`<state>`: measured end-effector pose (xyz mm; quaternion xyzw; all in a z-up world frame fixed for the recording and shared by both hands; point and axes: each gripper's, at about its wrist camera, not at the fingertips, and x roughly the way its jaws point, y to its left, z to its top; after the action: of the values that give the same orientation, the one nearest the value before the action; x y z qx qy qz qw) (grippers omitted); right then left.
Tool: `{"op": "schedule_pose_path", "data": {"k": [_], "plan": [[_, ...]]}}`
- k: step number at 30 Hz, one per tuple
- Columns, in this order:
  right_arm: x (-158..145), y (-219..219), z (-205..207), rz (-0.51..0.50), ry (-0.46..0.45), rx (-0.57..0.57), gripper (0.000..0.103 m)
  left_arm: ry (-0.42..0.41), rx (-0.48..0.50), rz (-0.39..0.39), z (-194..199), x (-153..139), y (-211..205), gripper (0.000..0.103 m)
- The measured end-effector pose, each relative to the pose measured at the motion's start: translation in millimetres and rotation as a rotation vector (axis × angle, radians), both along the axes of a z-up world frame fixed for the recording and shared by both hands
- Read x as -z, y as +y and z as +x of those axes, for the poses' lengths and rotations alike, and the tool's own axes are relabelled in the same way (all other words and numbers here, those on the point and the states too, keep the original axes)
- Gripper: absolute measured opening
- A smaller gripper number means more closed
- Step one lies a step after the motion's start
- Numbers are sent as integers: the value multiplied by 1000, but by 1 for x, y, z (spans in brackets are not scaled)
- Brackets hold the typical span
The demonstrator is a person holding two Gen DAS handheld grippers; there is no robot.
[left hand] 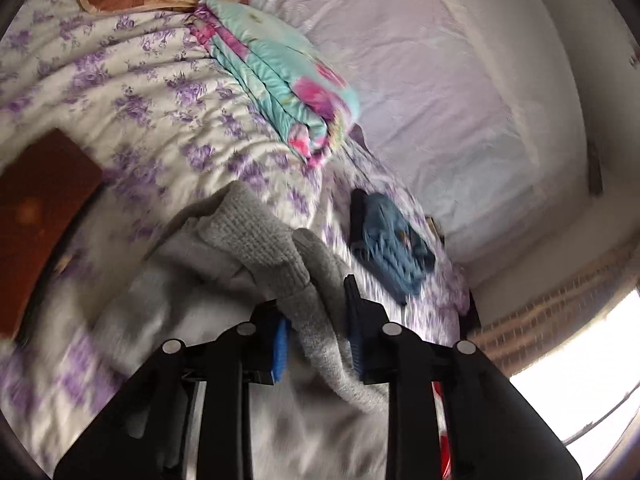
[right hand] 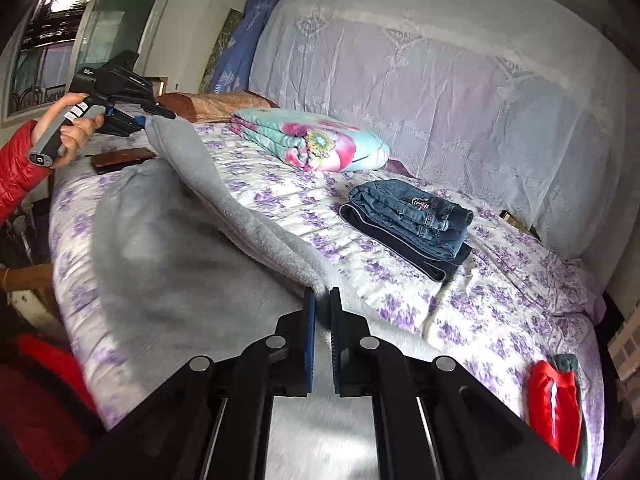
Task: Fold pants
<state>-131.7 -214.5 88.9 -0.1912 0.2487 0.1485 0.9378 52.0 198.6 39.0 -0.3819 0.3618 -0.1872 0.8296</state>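
Grey fleece fills the space between our left tongs (left hand: pixel 318 334): the blue pads sit apart with a thick fold of the grey pants (left hand: pixel 256 236) bunched between them, and we cannot tell from the left wrist view alone how tightly it is pinched. The right wrist view settles it, showing the left tongs (right hand: pixel 154 118) raised above the bed with the pants' edge hanging from their tips. Our right tongs (right hand: pixel 323 300) are pressed nearly together on the near edge of the pants (right hand: pixel 192 240), which stretch in a lifted ridge between the two tools and drape over the floral bedspread (right hand: pixel 500 320).

Only the right wrist view shows the hand (right hand: pixel 66 130) in a red sleeve, and a red garment (right hand: pixel 554 404) near the bed's edge. Both views show the folded jeans (right hand: pixel 416 216) lying on the bed and a folded turquoise quilt (right hand: pixel 312 144) beyond them. A brown board (left hand: pixel 40 220) shows large in the left view
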Motion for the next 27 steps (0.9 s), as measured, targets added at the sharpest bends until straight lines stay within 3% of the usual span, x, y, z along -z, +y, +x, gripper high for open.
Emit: {"op": "schedule_pose_path", "data": {"k": [7, 11, 13, 16, 20, 23, 25, 27], "plan": [[59, 3, -52, 0, 106, -13, 7, 118, 29, 58, -50, 73, 12, 24], [89, -4, -45, 23, 192, 17, 7, 123, 20, -97, -55, 93, 31, 23], [91, -7, -42, 43, 206, 15, 6, 133, 17, -71, -57, 89, 29, 26], [79, -12, -47, 90, 189, 13, 6, 112, -3, 66, -66, 68, 22, 31], [47, -20, -54, 180, 121, -3, 7, 9, -58, 160, -93, 30, 24, 38], [30, -13, -48, 169, 75, -16, 10, -70, -15, 180, -96, 5, 6, 52], [32, -3, -44, 123, 62, -25, 42, -103, 44, 197, -88, -3, -16, 61], [41, 12, -44, 71, 59, -59, 48, -109, 96, 230, -80, 0, -37, 65]]}}
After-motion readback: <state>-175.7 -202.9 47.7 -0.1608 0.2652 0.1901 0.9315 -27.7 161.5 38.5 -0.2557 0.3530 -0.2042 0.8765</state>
